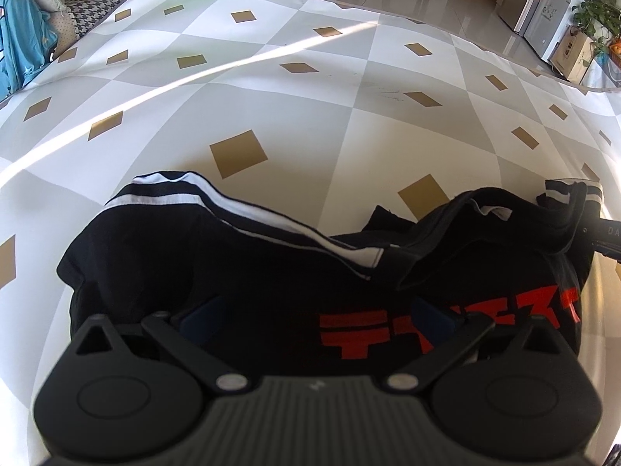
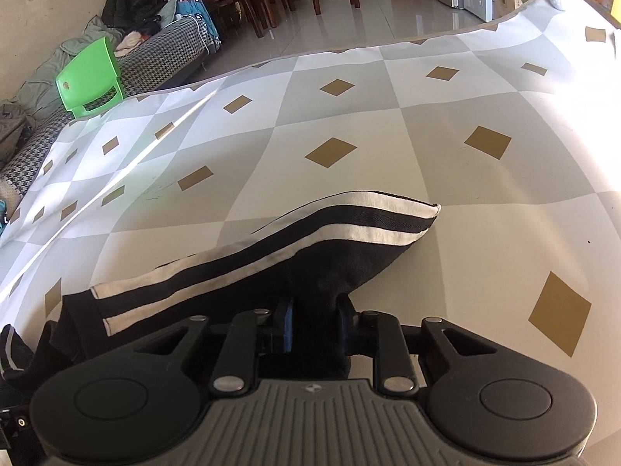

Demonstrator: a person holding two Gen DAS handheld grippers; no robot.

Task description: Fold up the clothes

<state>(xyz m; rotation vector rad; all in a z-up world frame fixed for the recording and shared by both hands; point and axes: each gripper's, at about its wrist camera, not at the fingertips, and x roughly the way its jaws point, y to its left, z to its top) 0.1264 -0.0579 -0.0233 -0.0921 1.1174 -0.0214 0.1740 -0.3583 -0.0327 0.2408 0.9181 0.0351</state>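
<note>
Right wrist: right tongs (image 2: pixel 313 320) pinch the black garment (image 2: pixel 349 260).

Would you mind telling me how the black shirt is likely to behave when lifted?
The black shirt is probably floppy: it bunches between the right gripper fingers. Its striped sleeve would likely droop. It seems light.

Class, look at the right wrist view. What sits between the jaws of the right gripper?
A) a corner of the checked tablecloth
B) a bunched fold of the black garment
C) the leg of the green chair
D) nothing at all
B: in the right wrist view the right gripper has its jaws drawn close on a bunch of the black garment, just below its white-striped edge.
</note>
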